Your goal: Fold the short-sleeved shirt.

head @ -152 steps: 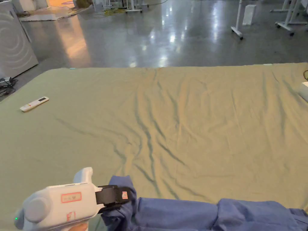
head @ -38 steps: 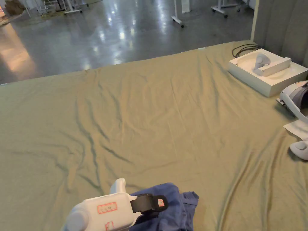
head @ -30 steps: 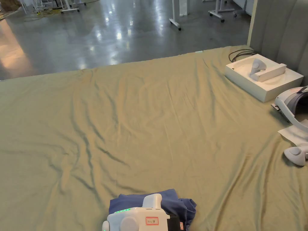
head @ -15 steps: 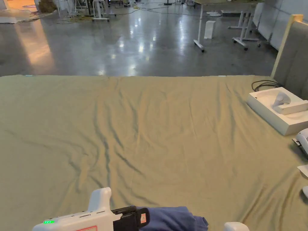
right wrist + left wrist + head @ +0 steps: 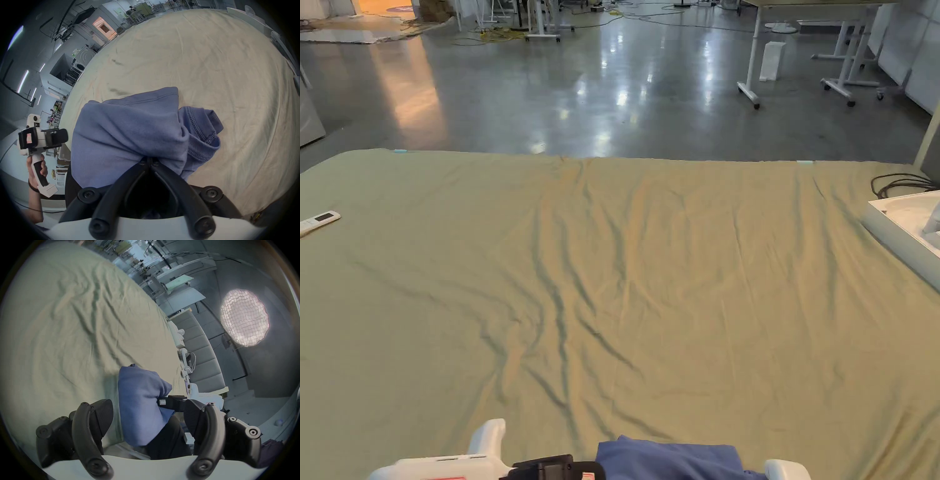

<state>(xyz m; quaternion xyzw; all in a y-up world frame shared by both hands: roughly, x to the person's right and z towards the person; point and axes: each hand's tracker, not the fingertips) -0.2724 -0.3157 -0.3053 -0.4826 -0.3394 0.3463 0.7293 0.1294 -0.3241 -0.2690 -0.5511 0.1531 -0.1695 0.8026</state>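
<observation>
Blue short-sleeved shirt (image 5: 129,134), bunched into a compact folded bundle at the near edge of the bed, its top showing at the bottom of the head view (image 5: 669,461). In the right gripper view a ribbed hem or cuff with visible stitching hangs out on the bundle's right side, above the sheet.

Right gripper (image 5: 149,160): jaws pressed together, pinching a fold of the shirt at its lower edge; the cloth drapes over the jaw tips and hides them. In the left gripper view this gripper (image 5: 172,403) enters the bundle from the right.

Left gripper (image 5: 148,417): jaws spread wide, one on each side of the hanging shirt, neither touching it. In the right gripper view the left gripper (image 5: 62,137) stands just beside the bundle's left side, held by a hand (image 5: 36,168) on its dark grip.

Olive-green sheet (image 5: 675,262) covers the bed, creased in long diagonal wrinkles across the middle, otherwise bare in front of the shirt.

White remote control (image 5: 319,222) lies at the far left edge of the sheet, well apart from the shirt. White box (image 5: 903,234) sits at the right edge, with a dark cable (image 5: 897,183) coiled behind it.

Beyond the bed: glossy grey floor (image 5: 612,94) with white wheeled table legs (image 5: 751,62). Padded grey headboard (image 5: 199,353) and a round lit lamp (image 5: 244,320) appear in the left gripper view.
</observation>
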